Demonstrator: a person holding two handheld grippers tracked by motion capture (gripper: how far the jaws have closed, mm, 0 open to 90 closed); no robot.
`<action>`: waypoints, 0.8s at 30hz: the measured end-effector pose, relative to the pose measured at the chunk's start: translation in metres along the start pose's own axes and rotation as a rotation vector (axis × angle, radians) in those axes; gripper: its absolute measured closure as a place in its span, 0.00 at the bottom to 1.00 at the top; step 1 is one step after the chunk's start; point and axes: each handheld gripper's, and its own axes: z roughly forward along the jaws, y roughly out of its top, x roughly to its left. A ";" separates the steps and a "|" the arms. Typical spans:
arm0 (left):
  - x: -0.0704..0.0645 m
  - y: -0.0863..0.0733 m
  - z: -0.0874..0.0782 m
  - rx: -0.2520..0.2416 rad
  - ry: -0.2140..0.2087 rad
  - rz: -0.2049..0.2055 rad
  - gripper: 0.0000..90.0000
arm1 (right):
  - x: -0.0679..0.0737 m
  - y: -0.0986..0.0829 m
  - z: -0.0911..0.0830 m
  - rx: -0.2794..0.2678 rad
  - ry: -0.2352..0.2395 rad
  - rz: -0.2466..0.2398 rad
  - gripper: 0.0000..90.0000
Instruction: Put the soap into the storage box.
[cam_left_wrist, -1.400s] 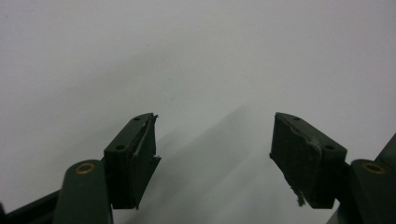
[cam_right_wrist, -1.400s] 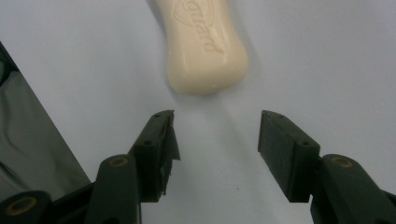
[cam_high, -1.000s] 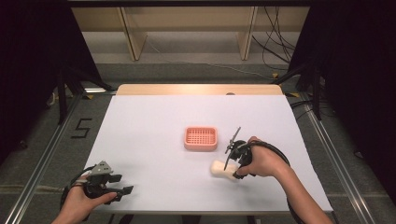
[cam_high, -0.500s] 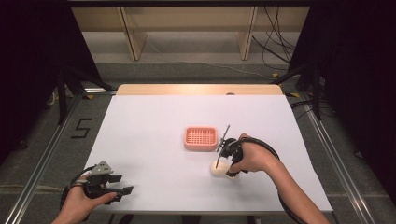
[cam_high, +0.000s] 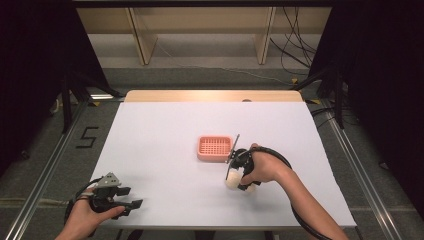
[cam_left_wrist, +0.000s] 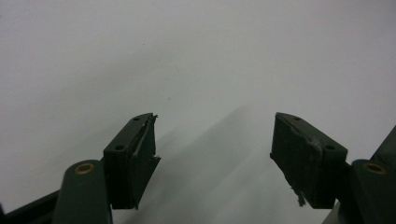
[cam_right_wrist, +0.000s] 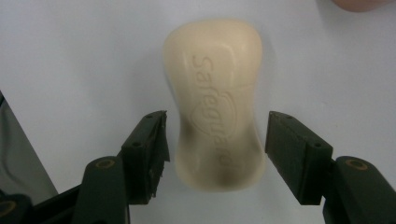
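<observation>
Right claw (cam_high: 234, 179) points steeply down with jaws parted, while left claw (cam_high: 131, 206) lies low, jaws wide apart.

White-topped table (cam_high: 165, 130) on grey carpet floor (cam_high: 45, 150), pale wooden shelving (cam_high: 200, 30) behind, dark curtains (cam_high: 30, 60) at both sides.

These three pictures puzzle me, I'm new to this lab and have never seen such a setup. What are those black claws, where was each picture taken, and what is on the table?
A person stands at a white table with a hand-held gripper in each hand. The high view looks down from above. The other two pictures come from cameras riding on the grippers, looking along their black jaws. The left gripper rests open near the table's front left, with bare table between its jaws. The right gripper is open, its jaws on either side of a cream soap bar without gripping it. A pink slotted soap dish sits just beyond it.
</observation>
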 end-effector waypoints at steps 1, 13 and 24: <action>0.000 0.000 0.000 0.000 0.000 0.000 0.34 | 0.002 0.001 0.000 0.009 0.001 0.024 0.44; 0.000 0.000 0.000 0.000 -0.002 -0.001 0.34 | -0.003 0.006 0.013 0.033 0.010 -0.019 0.43; 0.000 0.000 0.000 0.005 -0.013 0.004 0.34 | -0.001 0.012 0.020 0.070 0.026 -0.034 0.47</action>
